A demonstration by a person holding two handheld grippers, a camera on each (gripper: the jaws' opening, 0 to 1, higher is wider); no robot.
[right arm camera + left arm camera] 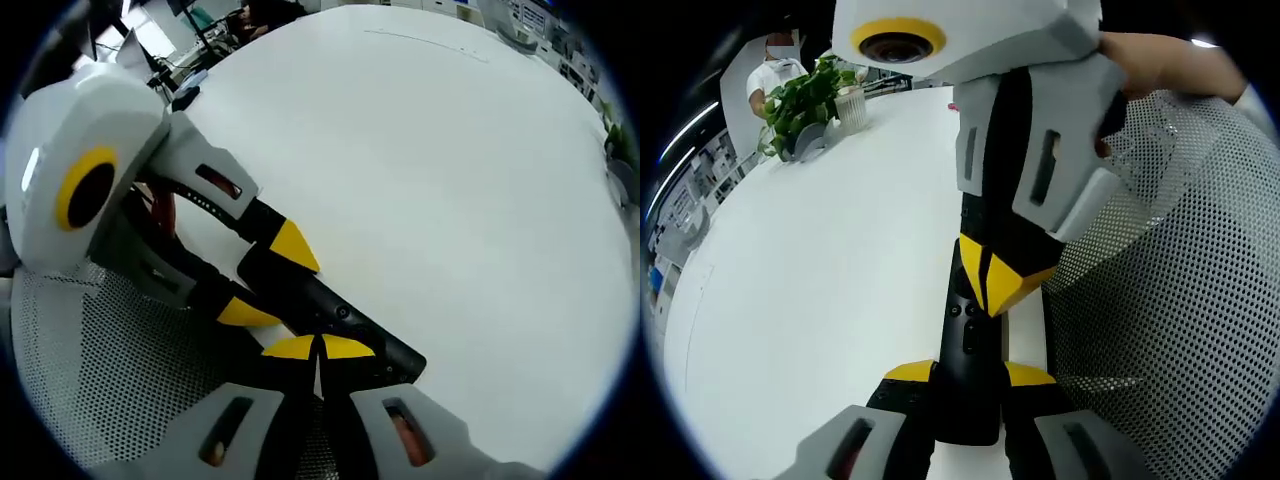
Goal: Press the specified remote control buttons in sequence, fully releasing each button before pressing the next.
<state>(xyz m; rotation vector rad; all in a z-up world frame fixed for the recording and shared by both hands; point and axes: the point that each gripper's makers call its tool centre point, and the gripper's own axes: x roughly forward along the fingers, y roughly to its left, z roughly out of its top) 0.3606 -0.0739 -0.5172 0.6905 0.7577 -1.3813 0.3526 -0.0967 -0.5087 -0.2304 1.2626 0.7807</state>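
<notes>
Spanning most of both views, a smooth white table (820,280) is seen, its far edge curved by the lens. Beside it a chair (1170,300) of white perforated mesh is cut off at the frame edge. A leafy green plant (805,105) in a pale pot stands at the far side of the table, with a blurred person behind it.

The remote (968,350), a slim black bar with small round buttons, is held at the table edge next to the chair. It is pinched at its near end by the left gripper (970,375), whose yellow tips lie against either side. The right gripper (318,350) is pressed together, its yellow tips meeting over the remote's button face (345,315); whether a button is actually depressed cannot be told. Much of the remote is hidden beneath that gripper.
</notes>
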